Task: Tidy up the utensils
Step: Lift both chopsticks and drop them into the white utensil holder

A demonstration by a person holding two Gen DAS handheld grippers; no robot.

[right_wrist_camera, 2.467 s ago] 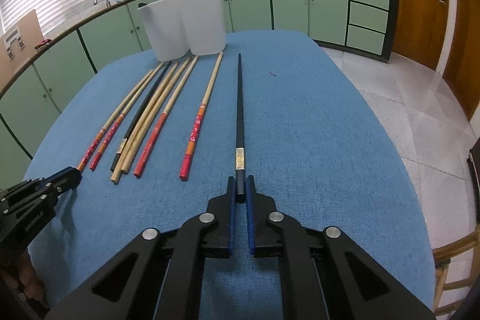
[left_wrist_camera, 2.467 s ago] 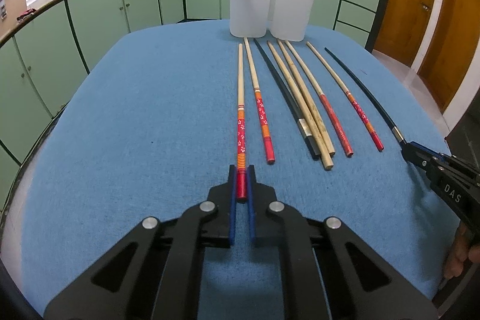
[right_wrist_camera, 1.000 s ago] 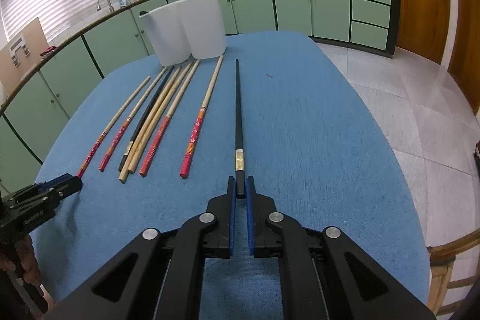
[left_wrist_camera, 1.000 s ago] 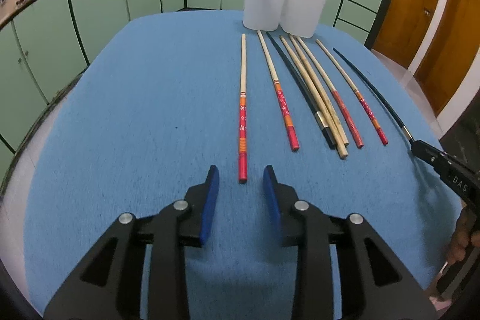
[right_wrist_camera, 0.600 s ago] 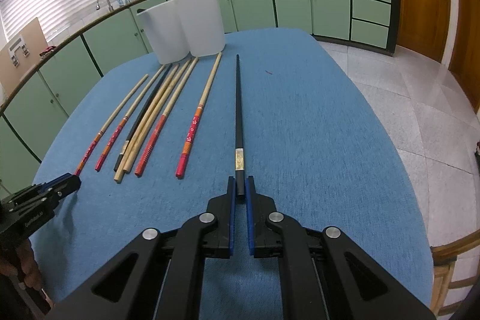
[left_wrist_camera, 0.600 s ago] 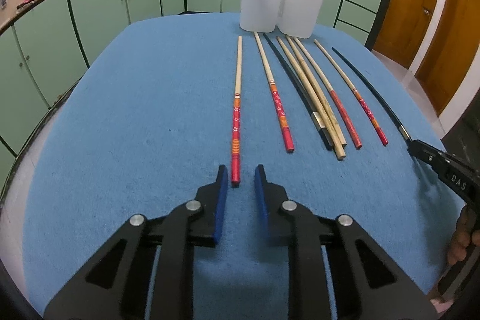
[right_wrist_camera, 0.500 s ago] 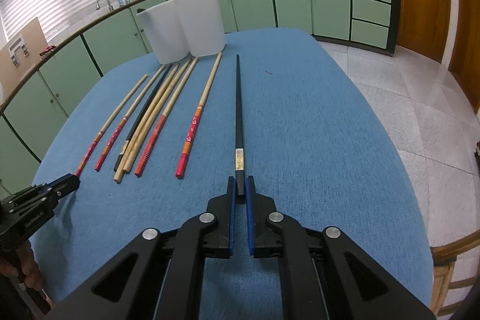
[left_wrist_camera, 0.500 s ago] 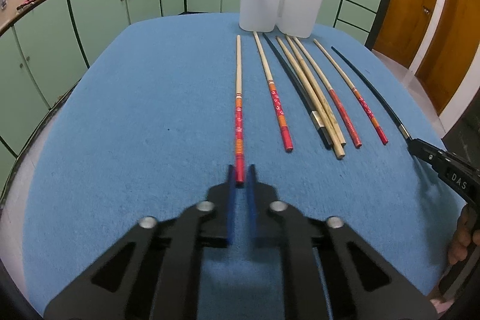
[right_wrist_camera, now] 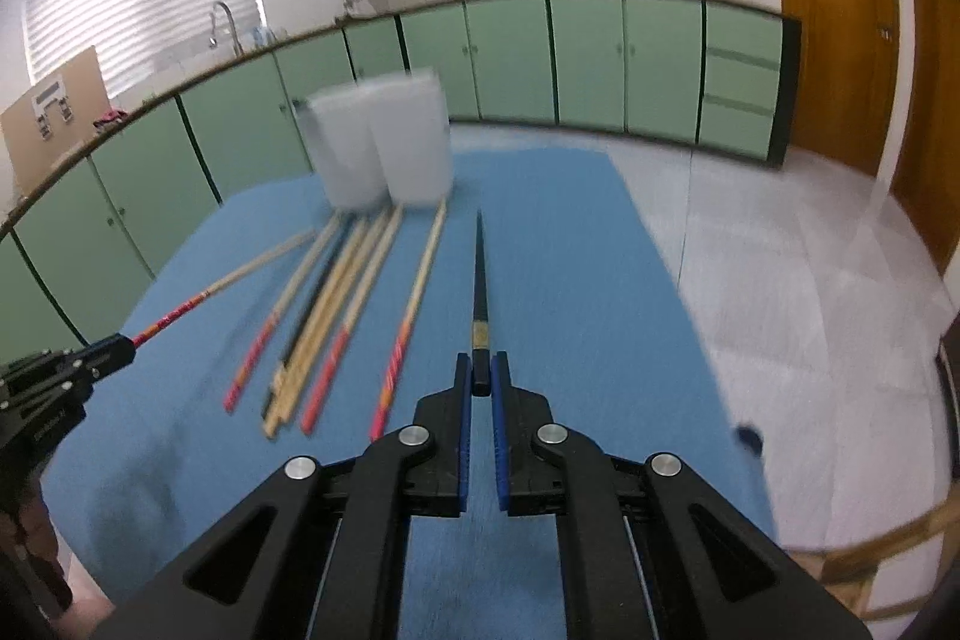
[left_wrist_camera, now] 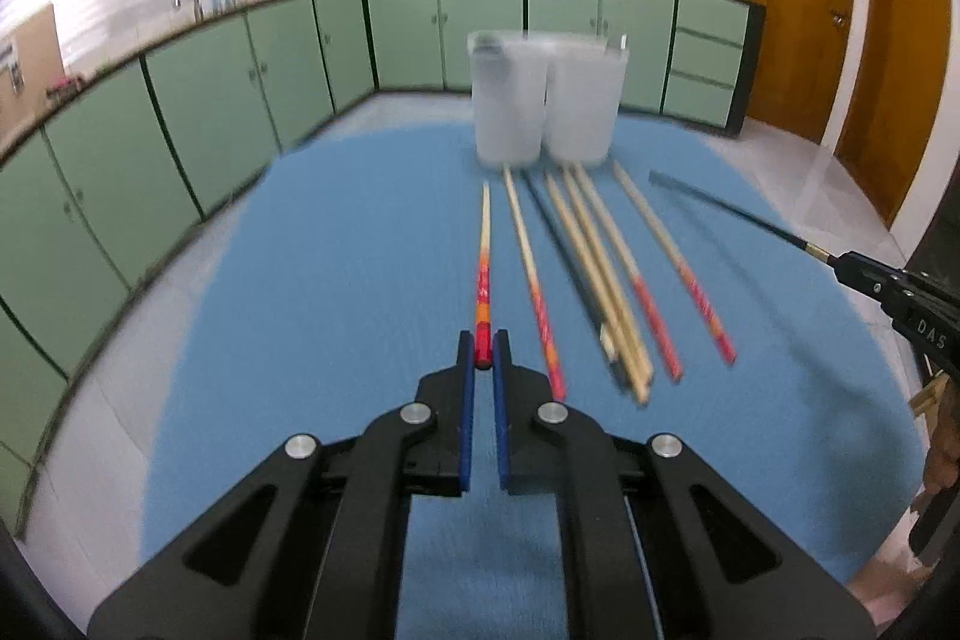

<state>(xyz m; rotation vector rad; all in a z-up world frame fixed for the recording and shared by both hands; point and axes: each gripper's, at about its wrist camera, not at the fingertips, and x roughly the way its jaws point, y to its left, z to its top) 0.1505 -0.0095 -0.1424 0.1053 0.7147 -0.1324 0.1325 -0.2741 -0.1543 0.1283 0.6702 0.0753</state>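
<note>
My left gripper [left_wrist_camera: 483, 359] is shut on the red end of a red-patterned wooden chopstick [left_wrist_camera: 483, 261] and holds it lifted above the blue table, tip towards two white holders [left_wrist_camera: 543, 103]. My right gripper [right_wrist_camera: 481, 383] is shut on the end of a black chopstick [right_wrist_camera: 479, 274], also lifted and pointing at the holders [right_wrist_camera: 384, 148]. Each gripper shows in the other's view: the right one [left_wrist_camera: 840, 263] with the black chopstick [left_wrist_camera: 720, 205], the left one [right_wrist_camera: 123, 347] with the red-patterned chopstick [right_wrist_camera: 216, 289].
Several more chopsticks [left_wrist_camera: 600, 274] lie side by side on the blue tablecloth [left_wrist_camera: 300, 280] in front of the holders, also in the right wrist view [right_wrist_camera: 336, 304]. Green cabinets ring the room. The table's right edge drops to a tiled floor [right_wrist_camera: 810, 292].
The left gripper opened, moved in and shut on the red-patterned chopstick. Both grippers have now risen, lifting their chopsticks off the cloth; the current frames are motion-blurred.
</note>
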